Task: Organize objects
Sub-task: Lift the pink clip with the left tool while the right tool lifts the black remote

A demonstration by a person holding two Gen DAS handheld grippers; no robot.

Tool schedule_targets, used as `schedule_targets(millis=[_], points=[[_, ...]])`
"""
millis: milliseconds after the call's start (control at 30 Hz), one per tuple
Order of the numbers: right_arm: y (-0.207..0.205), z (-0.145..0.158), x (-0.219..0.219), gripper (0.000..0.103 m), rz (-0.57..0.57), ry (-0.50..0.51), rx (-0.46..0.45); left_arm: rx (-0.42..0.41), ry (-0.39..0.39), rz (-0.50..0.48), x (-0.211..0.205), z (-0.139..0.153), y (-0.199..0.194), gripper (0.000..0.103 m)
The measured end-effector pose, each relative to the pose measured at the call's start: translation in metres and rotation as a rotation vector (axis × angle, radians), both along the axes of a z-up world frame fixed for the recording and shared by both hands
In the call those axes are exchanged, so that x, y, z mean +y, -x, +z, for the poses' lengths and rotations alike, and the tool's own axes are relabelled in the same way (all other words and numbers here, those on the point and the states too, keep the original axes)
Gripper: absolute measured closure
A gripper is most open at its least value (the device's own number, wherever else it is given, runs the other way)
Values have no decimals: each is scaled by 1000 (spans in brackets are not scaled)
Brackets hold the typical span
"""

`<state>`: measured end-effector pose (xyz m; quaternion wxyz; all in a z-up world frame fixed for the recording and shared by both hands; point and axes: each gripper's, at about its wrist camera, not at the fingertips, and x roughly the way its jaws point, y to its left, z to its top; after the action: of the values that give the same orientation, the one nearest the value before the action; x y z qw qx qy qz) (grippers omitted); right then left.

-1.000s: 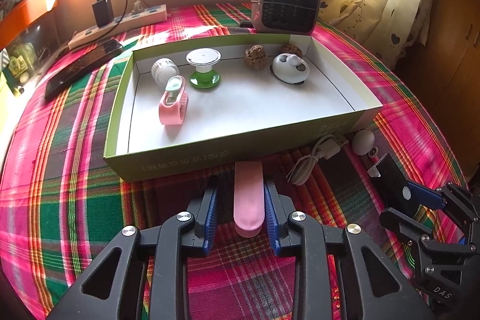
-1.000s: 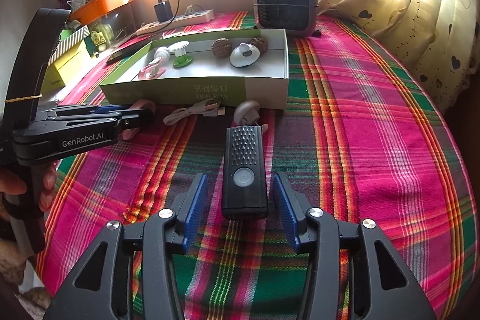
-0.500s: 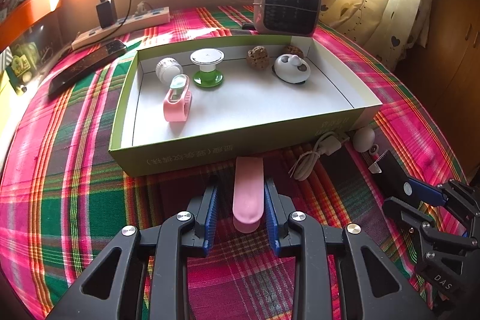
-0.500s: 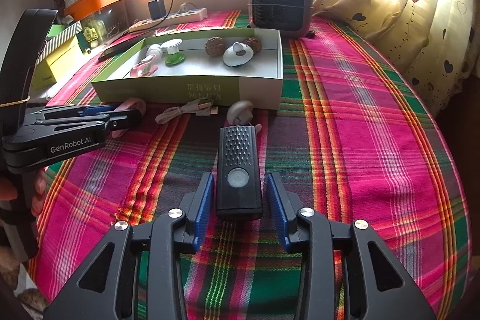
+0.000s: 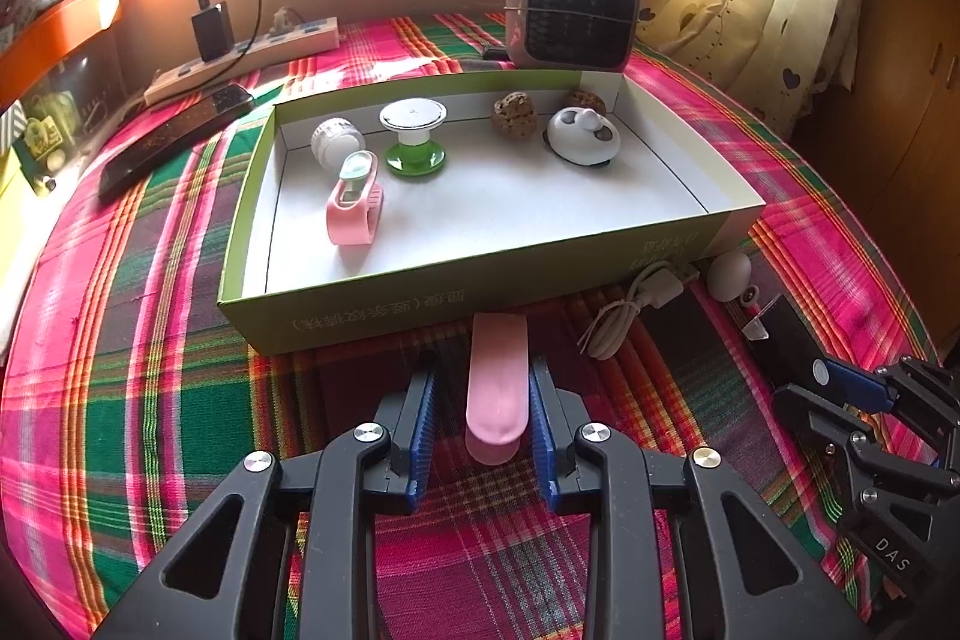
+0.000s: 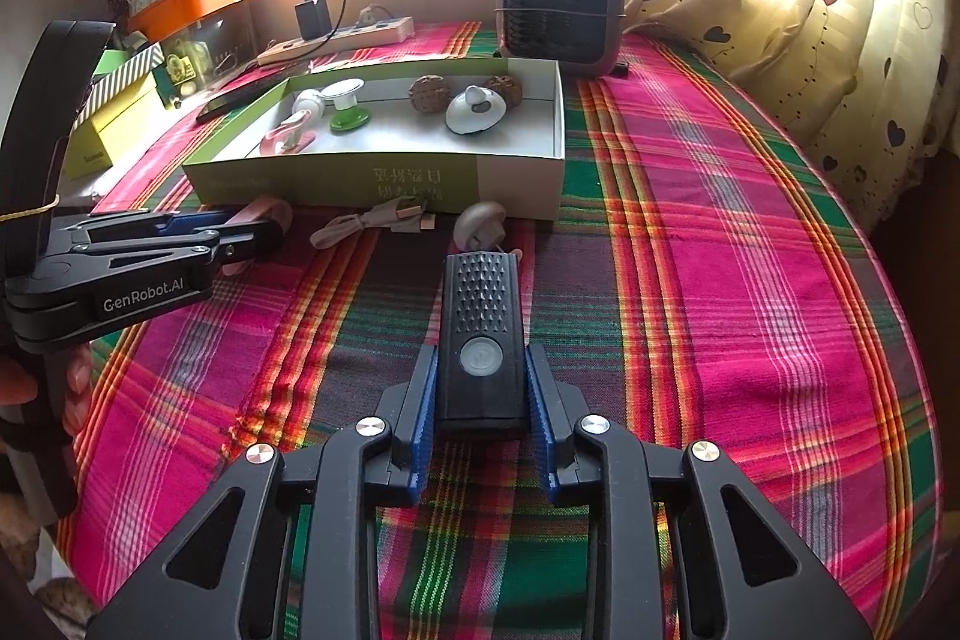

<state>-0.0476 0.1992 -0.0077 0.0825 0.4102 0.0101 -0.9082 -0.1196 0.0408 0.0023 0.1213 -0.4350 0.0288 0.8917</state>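
A flat pink piece lies on the plaid cloth just in front of the green-sided box. My left gripper straddles it with its jaws closing; a gap still shows on the left side. In the right wrist view, my right gripper is shut on a black device with a round button, and both pads press its sides. The left gripper shows there at the left, and the right gripper shows in the left wrist view at the right edge.
The box holds a pink clip, a green spool, a white knob, walnuts and a white round toy. A white cable and a white mushroom-shaped piece lie before it. A heater and a power strip stand behind.
The right gripper's jaws have closed from wide apart onto the black device. The left jaws have narrowed slightly around the pink piece. Neither hand has shifted.
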Motion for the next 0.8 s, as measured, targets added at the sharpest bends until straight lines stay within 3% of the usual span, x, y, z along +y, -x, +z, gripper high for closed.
schedule_targets(millis=[133, 800], points=[[0, 0, 0, 75, -1, 3, 2, 0, 1, 11, -3, 0, 1, 87], [-5, 10, -4, 75, 10, 17, 27, -4, -15, -1, -3, 4, -3, 87]])
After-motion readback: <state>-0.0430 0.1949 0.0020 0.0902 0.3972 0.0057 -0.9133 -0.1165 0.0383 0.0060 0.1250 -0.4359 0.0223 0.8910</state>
